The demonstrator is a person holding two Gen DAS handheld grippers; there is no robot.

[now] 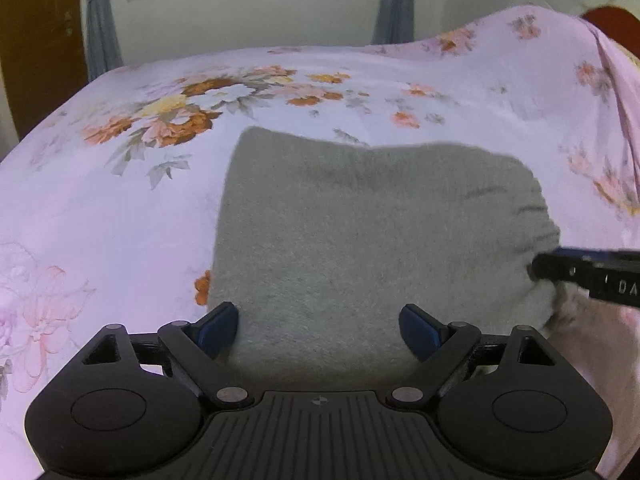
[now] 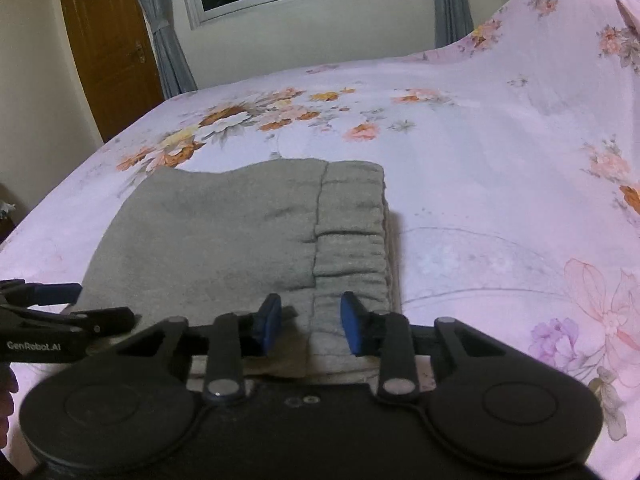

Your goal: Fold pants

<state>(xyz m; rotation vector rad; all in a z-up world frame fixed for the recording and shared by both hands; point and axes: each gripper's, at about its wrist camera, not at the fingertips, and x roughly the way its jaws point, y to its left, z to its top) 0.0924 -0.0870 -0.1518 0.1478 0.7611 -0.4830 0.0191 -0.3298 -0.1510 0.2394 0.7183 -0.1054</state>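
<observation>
On floral bedsheet (image 2: 480,168): folded grey pants (image 2: 240,232); left gripper (image 1: 319,328) jaws wide, right gripper (image 2: 310,322) jaws parted.

We hold our left black two-finger gripper with blue pads (image 1: 319,330) low and level, its jaws spread wide. Our right black two-finger gripper with blue pads (image 2: 309,323) sits just beside it, its jaws parted more narrowly. Each tool's fingers reach into the edge of the other's view.
</observation>
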